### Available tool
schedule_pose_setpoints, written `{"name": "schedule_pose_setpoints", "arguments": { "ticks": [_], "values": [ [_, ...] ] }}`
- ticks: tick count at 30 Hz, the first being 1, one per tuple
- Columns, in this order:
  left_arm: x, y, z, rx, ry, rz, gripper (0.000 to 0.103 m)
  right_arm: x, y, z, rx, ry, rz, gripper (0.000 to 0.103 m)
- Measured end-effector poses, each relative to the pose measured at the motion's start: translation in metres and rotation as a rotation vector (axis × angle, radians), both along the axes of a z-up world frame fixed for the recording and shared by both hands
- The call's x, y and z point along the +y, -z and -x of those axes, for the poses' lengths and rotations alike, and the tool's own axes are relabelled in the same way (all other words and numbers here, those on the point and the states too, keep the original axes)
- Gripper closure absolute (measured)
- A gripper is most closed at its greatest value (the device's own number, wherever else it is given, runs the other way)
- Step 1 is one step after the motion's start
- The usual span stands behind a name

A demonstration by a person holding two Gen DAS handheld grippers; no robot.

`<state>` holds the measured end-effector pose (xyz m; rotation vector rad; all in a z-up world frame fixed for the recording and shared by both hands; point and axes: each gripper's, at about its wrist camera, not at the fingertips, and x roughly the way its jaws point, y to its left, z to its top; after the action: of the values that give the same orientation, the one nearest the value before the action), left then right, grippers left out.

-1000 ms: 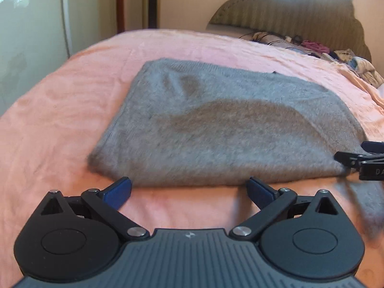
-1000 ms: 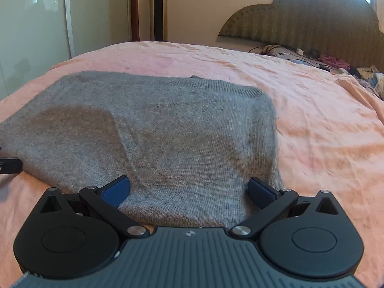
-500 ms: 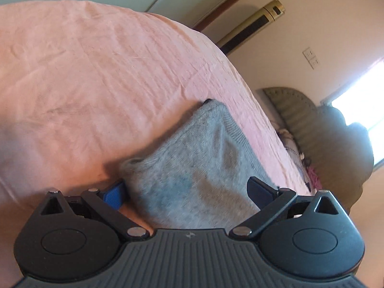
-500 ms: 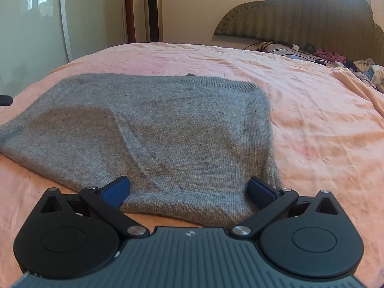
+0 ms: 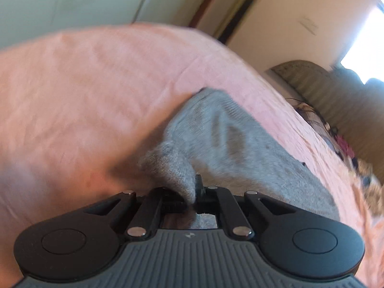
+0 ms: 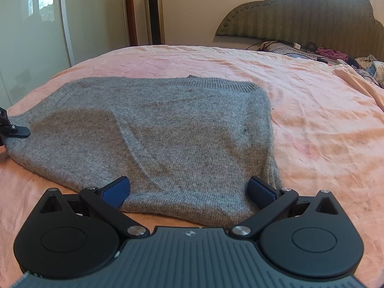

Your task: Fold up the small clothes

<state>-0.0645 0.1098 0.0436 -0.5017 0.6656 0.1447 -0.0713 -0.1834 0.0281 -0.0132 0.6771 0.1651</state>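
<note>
1. The grey sweater [image 6: 156, 134] lay spread flat on the pink bed [image 6: 324, 124], its ribbed edge toward 12 o'clock in the right wrist view.
2. The left gripper [image 5: 193, 192] was clenched on the sweater's near corner, a bunched tuft of knit pinched between its jaws.
3. The right gripper [image 6: 188, 189] stood released, its blue pads spread wide over the sweater's near hem at 6 o'clock, nothing pressed between them.
4. Risk, as I judged it: with only one corner held, lifting could drag the whole sweater across the bed and skew the fold. The pinch looked to catch a small tuft, so the knit might slip out under its own weight.
5. Risk: the right jaws, if they clamped low, might catch the bedsheet along with the hem.
6. The left wrist view alone showed the pinch close up, tilted and blurred. The right wrist view alone showed the sweater's full outline, the headboard [image 6: 300, 12] at 1 o'clock, a clothes pile [image 6: 348, 60] at 2 o'clock, and the left gripper's tip at 9 o'clock.
</note>
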Motion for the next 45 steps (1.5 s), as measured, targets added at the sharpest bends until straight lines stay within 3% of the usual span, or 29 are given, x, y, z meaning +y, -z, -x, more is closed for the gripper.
{"name": "schedule_pose_setpoints", "arguments": {
  "ticks": [2, 4, 7, 10, 14, 17, 20, 23, 24, 25, 26, 29, 35, 38, 42, 45],
  "values": [
    [-0.03, -0.017, 0.005, -0.081, 0.117, -0.177, 0.098, -0.011, -0.015, -0.005, 0.032, 0.019, -0.1, 0.0],
    [-0.064, -0.026, 0.011, -0.157, 0.241, -0.317, 0.098, -0.031, -0.045, -0.016, 0.035, 0.031, -0.356, 0.0],
    [-0.105, -0.021, 0.017, -0.201, 0.389, -0.438, 0.098, -0.041, -0.083, -0.057, 0.077, -0.09, -0.664, 0.0],
    [-0.124, -0.01, 0.02, -0.199, 0.462, -0.487, 0.098, -0.017, -0.078, -0.119, 0.284, -0.234, -0.802, 0.0],
    [-0.132, -0.007, 0.026, -0.211, 0.51, -0.573, 0.098, 0.032, -0.053, -0.173, 0.433, -0.263, -0.749, 0.0],
    [-0.129, -0.006, 0.023, -0.214, 0.531, -0.592, 0.098, 0.064, -0.031, -0.198, 0.529, -0.242, -0.719, 0.0],
    [-0.131, -0.007, 0.023, -0.22, 0.554, -0.617, 0.098, 0.089, -0.019, -0.212, 0.56, -0.271, -0.689, 0.004],
    [-0.132, -0.005, 0.022, -0.217, 0.574, -0.631, 0.098, 0.109, -0.023, -0.222, 0.505, -0.308, -0.626, 0.011],
    [-0.133, -0.004, 0.02, -0.21, 0.578, -0.627, 0.098, 0.112, -0.024, -0.226, 0.491, -0.321, -0.609, 0.026],
    [-0.134, -0.004, 0.018, -0.204, 0.582, -0.628, 0.098, 0.115, -0.025, -0.229, 0.481, -0.343, -0.586, 0.067],
    [-0.137, -0.004, 0.017, -0.202, 0.586, -0.634, 0.098, 0.116, -0.026, -0.233, 0.481, -0.362, -0.555, 0.086],
    [-0.148, -0.012, 0.016, -0.24, 0.624, -0.646, 0.098, 0.103, -0.041, -0.225, 0.381, -0.401, -0.514, 0.085],
    [-0.201, -0.027, 0.014, -0.33, 0.775, -0.555, 0.098, -0.006, -0.076, -0.198, 0.243, -0.321, -0.548, 0.086],
    [-0.235, -0.015, 0.007, -0.301, 0.862, -0.511, 0.098, -0.065, -0.059, -0.192, 0.245, -0.204, -0.533, 0.086],
    [-0.268, 0.009, -0.005, -0.199, 0.935, -0.477, 0.098, -0.114, -0.019, -0.183, 0.294, -0.078, -0.567, 0.085],
    [-0.278, 0.021, -0.005, -0.185, 0.946, -0.515, 0.098, -0.129, 0.005, -0.18, 0.307, -0.031, -0.672, 0.077]
  ]
}}
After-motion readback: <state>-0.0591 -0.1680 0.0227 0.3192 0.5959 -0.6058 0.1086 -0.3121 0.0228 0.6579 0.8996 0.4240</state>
